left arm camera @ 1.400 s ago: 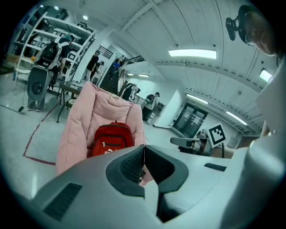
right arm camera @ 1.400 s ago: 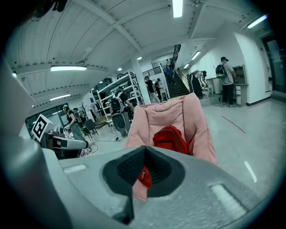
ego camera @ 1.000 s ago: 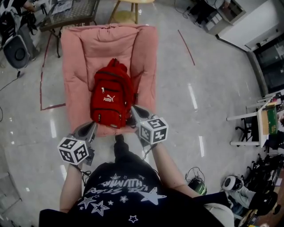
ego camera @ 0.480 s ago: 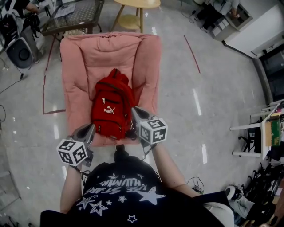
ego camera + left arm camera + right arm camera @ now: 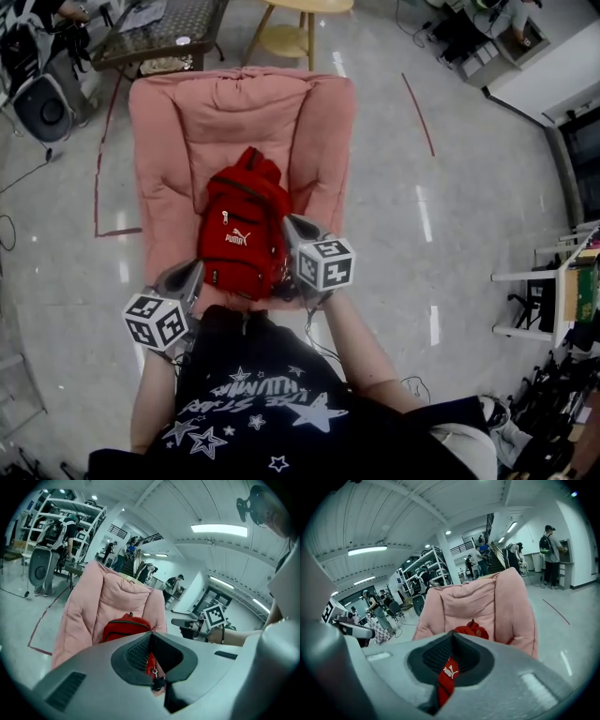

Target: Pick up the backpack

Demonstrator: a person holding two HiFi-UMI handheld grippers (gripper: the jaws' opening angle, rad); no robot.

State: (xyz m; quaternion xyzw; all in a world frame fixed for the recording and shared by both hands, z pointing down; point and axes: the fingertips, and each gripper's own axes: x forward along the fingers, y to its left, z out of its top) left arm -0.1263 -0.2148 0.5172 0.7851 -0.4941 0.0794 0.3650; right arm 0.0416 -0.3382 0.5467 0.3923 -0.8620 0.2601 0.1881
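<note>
A red backpack [image 5: 242, 239] with a white logo lies on a pink cushioned floor chair [image 5: 178, 122]. My left gripper [image 5: 195, 269] is shut and empty, just off the backpack's near left corner. On the backpack's right side, beside its lower half, my right gripper [image 5: 289, 225] is also shut with nothing held. The left gripper view shows the backpack [image 5: 124, 625] beyond the closed left gripper [image 5: 150, 633], and the right gripper [image 5: 187, 623] off to the side. Ahead of the closed right gripper [image 5: 451, 633], the right gripper view shows the backpack [image 5: 471, 629] against the chair [image 5: 487, 602].
A wooden stool [image 5: 291, 28] and a dark table [image 5: 164, 23] stand behind the chair. Red tape lines [image 5: 417, 112] mark the glossy floor. A round fan [image 5: 37, 103] sits at the far left, a white rack [image 5: 553, 272] at the right. Several people stand in the background.
Both grippers have moved forward toward the backpack, and the chair sits nearer in the head view. The right gripper now reaches alongside the backpack. Both stay shut.
</note>
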